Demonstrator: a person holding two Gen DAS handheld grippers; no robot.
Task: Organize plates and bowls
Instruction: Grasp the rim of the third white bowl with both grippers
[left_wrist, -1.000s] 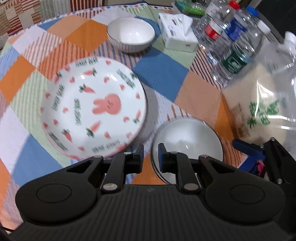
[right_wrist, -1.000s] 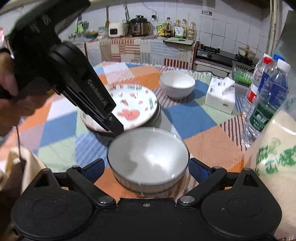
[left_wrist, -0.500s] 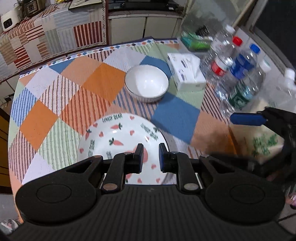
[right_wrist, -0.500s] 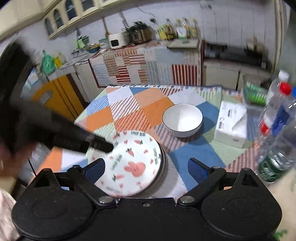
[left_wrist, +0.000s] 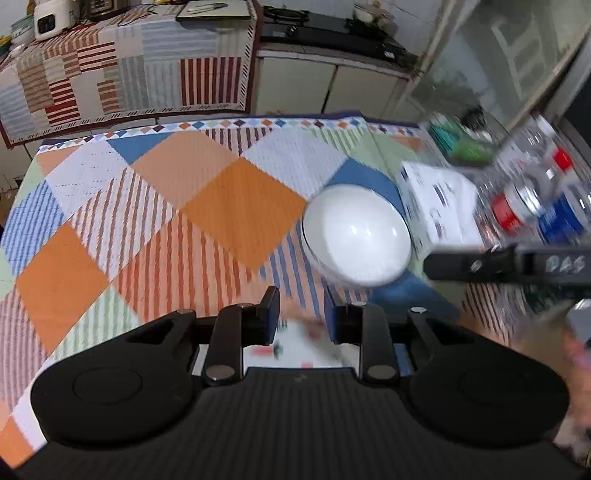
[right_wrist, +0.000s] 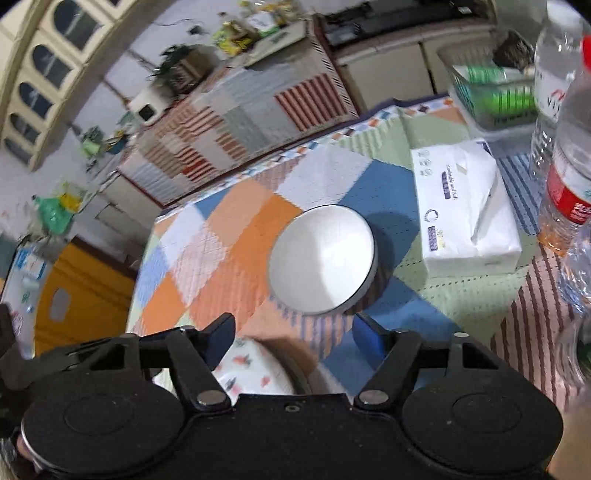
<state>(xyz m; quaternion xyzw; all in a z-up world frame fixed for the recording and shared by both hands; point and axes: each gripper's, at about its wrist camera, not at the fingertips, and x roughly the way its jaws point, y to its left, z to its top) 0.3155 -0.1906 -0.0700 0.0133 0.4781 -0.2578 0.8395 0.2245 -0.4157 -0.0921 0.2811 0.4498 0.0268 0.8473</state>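
A white bowl (left_wrist: 356, 236) stands on the patchwork tablecloth (left_wrist: 147, 229), ahead and right of my left gripper (left_wrist: 301, 314); it also shows in the right wrist view (right_wrist: 323, 258). The carrot-and-bunny plate (left_wrist: 295, 349) lies just under and between the left fingers, mostly hidden; its rim (right_wrist: 255, 373) shows below my right gripper (right_wrist: 291, 332). The left gripper stands slightly apart and holds nothing. The right gripper is wide open and empty, above the table; it appears as a dark bar (left_wrist: 509, 262) in the left wrist view.
A white tissue pack (right_wrist: 463, 210) lies right of the bowl. Water bottles (right_wrist: 565, 155) stand at the right edge, a basket of green things (right_wrist: 491, 96) behind them. A cloth-covered counter (left_wrist: 125, 62) lies beyond the table.
Both grippers have risen and tilted toward the far side of the table. The near bowl has dropped out of view and the plate has slid under the fingers. The left jaws have parted slightly.
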